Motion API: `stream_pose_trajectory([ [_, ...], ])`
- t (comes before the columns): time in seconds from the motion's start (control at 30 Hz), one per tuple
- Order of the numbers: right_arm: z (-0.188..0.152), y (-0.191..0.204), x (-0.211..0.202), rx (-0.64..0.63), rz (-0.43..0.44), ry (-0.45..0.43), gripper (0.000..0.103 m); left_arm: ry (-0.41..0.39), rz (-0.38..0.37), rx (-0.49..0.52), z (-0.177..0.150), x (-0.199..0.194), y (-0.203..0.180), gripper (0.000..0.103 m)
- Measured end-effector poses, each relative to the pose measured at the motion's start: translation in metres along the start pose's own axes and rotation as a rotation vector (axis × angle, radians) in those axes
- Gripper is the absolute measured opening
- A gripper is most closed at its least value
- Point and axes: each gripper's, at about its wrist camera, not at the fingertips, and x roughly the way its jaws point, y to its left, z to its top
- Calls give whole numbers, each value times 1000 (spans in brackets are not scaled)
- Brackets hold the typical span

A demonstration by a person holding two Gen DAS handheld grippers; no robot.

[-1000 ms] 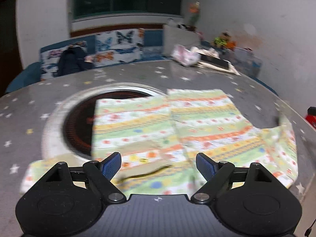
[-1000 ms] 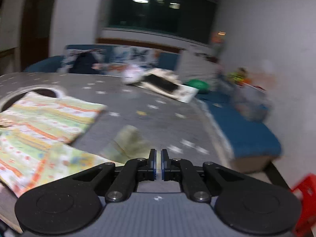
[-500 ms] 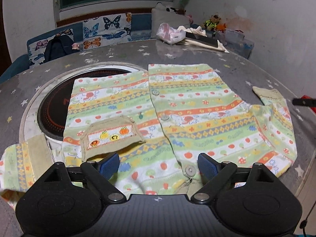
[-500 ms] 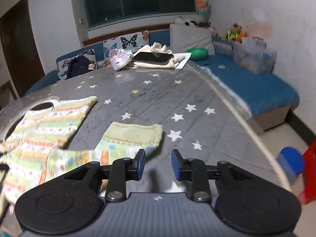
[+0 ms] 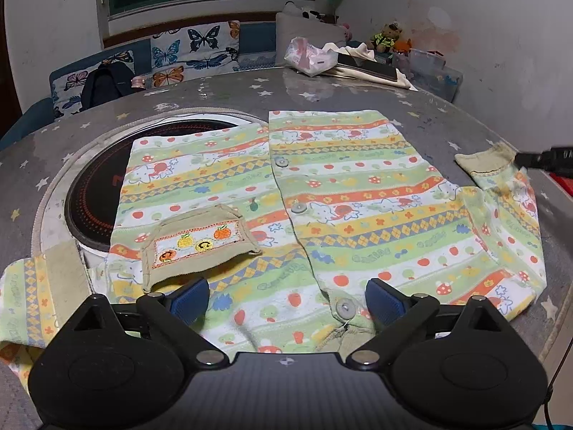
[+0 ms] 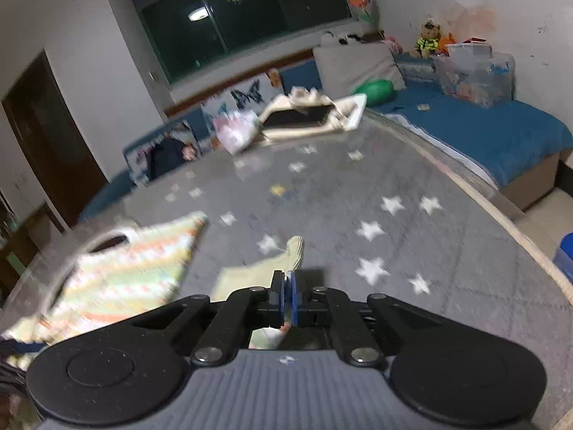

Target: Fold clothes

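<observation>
Half a second ago parted above the beige ribbed sleeve cuff (image 6: 294,255), now closed on it: right gripper (image 6: 287,299) jaws pinched together; cuff edge lifted off the grey star-patterned counter (image 6: 412,236); right view blurred and tilted.

Two low wrist views, shared shirt (image 5: 322,208)

A grey counter (image 5: 222,93) printed with white stars carries a round black hotplate (image 5: 96,186) set in a pale ring, and at its far edge a pink-and-white bag (image 5: 309,58) lies beside a dark tablet (image 5: 369,66) on cream cloth. Behind it stand butterfly cushions (image 5: 195,50), a dark backpack (image 5: 105,84) and a grey pillow (image 6: 356,64). A blue bed (image 6: 494,132) holds a green ball (image 6: 374,90), a clear storage box (image 6: 476,73) and a teddy bear (image 6: 428,37).
</observation>
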Motion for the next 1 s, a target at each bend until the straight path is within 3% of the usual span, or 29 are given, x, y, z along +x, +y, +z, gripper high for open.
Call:
stream_pose_trajectory([
  [0.23, 24, 56, -2, -45, 131, -62, 2, -22, -5, 4, -4, 0, -1, 101],
  [0.37, 18, 107, 23, -106, 248, -14, 2, -32, -11, -2, -6, -1, 0, 101],
  [0.5, 8, 139, 41, -136, 382, 51, 11, -35, -18, -13, -7, -3, 3, 101],
  [0.6, 10, 139, 35, -181, 347, 39, 11, -40, -25, -19, -8, -4, 5, 101],
  [0.7, 15, 120, 33, -232, 201, 42, 13, -46, -29, -15, -9, -3, 6, 102],
  [0.77, 17, 102, 39, -207, 147, 90, 15, -50, -28, -11, -10, -3, 5, 103],
  [0.87, 11, 85, 52, -162, 111, 145, 21, -53, -18, -4, -10, -2, 2, 103],
  [0.93, 5, 80, 59, -136, 115, 172, 32, -51, -20, -4, -10, -2, 3, 103],
  [1.0, -1, 81, 64, -128, 119, 180, 32, -48, -22, -6, -9, -2, 3, 103],
])
